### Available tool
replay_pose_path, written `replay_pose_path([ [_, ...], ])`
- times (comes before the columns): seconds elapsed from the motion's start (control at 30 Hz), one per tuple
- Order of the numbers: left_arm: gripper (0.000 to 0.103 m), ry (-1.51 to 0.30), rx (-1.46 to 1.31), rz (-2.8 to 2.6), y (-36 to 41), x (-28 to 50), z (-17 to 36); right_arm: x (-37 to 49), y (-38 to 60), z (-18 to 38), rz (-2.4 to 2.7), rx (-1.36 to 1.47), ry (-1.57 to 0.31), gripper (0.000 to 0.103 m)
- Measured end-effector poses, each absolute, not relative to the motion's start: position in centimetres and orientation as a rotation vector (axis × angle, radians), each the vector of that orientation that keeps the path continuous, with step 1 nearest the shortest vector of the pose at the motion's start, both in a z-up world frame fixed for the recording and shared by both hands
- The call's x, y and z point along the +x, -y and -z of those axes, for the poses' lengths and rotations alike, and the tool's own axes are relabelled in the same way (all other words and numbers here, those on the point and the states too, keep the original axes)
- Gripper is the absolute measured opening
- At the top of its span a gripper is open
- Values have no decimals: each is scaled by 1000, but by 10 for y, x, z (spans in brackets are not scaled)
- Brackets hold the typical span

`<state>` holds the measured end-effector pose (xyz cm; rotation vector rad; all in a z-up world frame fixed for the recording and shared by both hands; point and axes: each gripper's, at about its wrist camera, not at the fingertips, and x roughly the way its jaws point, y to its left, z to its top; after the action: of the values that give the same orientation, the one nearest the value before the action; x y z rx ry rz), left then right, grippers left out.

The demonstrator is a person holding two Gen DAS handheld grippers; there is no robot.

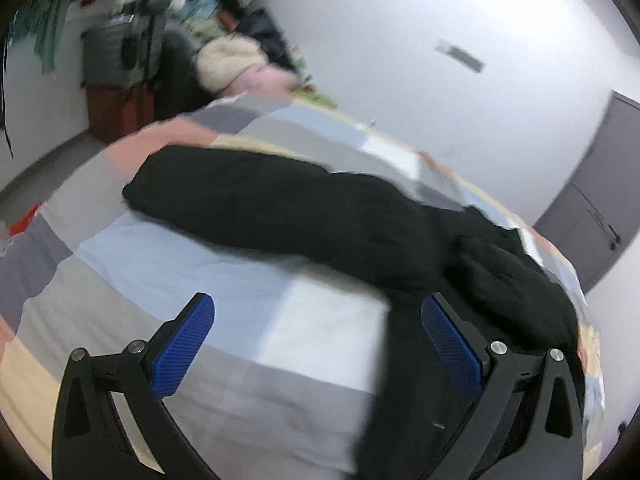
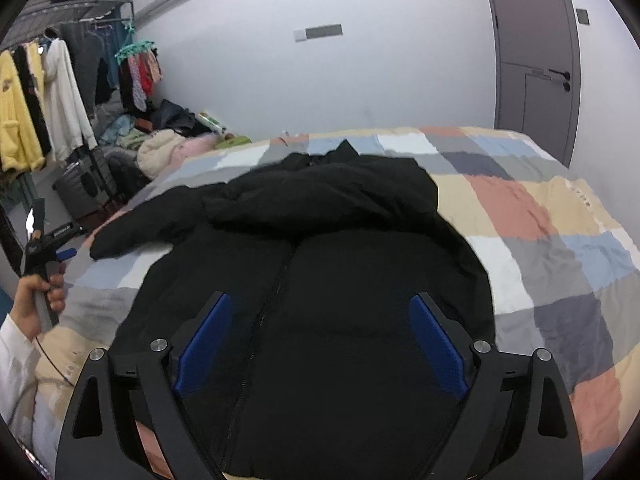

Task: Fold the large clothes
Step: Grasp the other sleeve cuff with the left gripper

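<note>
A black padded jacket (image 2: 320, 264) lies front up on the bed, zipper down its middle, its right sleeve folded across the chest, its left sleeve (image 2: 140, 224) stretched out sideways. My right gripper (image 2: 320, 312) is open and empty above the jacket's lower body. My left gripper (image 1: 318, 312) is open and empty, above the checked cover just below the outstretched sleeve (image 1: 280, 204). The left gripper also shows in the right wrist view (image 2: 60, 254) at the bed's left edge, held by a hand.
The bed has a checked cover (image 2: 540, 216) in pastel squares. A clothes rack (image 2: 48, 92) with hanging garments stands at the left. A pile of clothes (image 2: 168, 148) lies past the bed's far left end. A grey door (image 2: 536, 60) is at the right.
</note>
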<state>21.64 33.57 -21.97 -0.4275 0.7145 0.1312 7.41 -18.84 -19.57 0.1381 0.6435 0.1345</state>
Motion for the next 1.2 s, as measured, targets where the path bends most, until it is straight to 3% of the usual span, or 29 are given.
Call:
replay_pose_path([
  [0.23, 103, -791, -708, -139, -429, 268, 283, 96, 183, 214, -75, 142, -689, 93],
  [0.43, 99, -716, -961, -191, -488, 293, 331, 113, 180, 224, -19, 144, -692, 94],
  [0.67, 97, -643, -984, -246, -514, 317, 346, 129, 175, 232, 0, 128, -719, 94],
  [0.7, 90, -635, -981, -252, -516, 319, 344, 130, 175, 232, 1, 125, -723, 94],
  [0.73, 74, -652, -969, -264, -518, 326, 342, 132, 175, 233, 1, 120, -728, 94],
  [0.77, 66, -672, -956, -277, -519, 331, 340, 133, 175, 233, 1, 115, -732, 94],
  [0.87, 63, -701, -945, -289, -528, 341, 337, 133, 175, 232, 3, 97, -730, 94],
  [0.9, 57, -711, -946, -294, -528, 342, 337, 132, 175, 231, -1, 96, -727, 94],
  [0.97, 38, -716, -925, -303, -525, 342, 330, 130, 175, 229, -8, 102, -726, 94],
  [1.03, 13, -715, -861, -304, -518, 339, 319, 128, 177, 227, -17, 104, -725, 94],
  [1.2, 4, -699, -702, -325, -501, 326, 269, 119, 185, 217, -30, 111, -712, 94],
])
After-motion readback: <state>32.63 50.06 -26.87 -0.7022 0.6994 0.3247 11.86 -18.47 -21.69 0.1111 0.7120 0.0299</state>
